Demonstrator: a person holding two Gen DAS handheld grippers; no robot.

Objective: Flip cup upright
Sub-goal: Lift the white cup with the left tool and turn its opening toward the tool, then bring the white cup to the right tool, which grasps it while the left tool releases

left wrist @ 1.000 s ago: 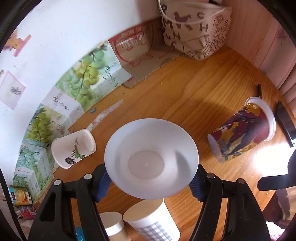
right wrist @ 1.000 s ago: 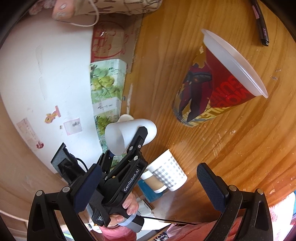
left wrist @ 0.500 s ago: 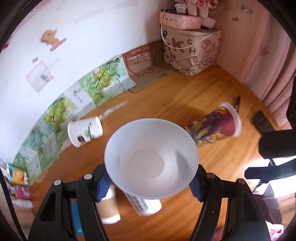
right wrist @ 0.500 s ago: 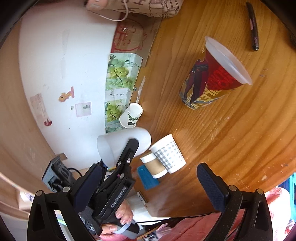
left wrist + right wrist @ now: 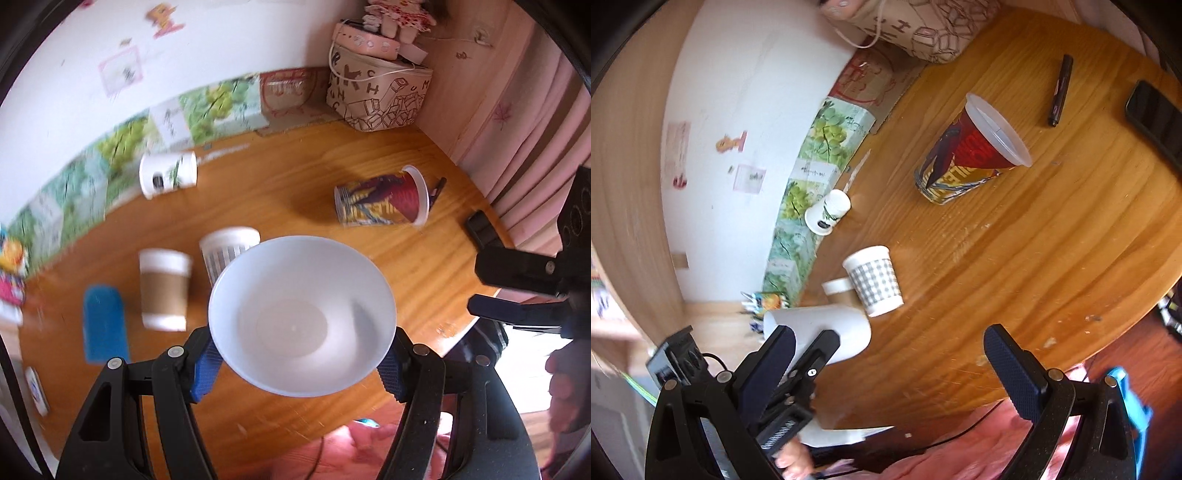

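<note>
Fingers [image 5: 207, 363] of the left gripper [image 5: 301, 363] clamp a plain white cup [image 5: 301, 317] above the worktop [image 5: 424, 258], mouth toward the camera, interior empty. Right gripper [image 5: 901, 363] fingers stand wide, holding nothing. On the worktop: checked cup [image 5: 875, 286] and sleeved cup [image 5: 164, 290] inverted; printed cup [image 5: 971, 151] and leaf cup [image 5: 827, 212] on their sides.

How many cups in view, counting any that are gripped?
5. Plain white cup held in the left gripper; red printed cup, leaf-print cup, checked cup and brown-sleeved cup lie on the table. None looks hidden.
</note>
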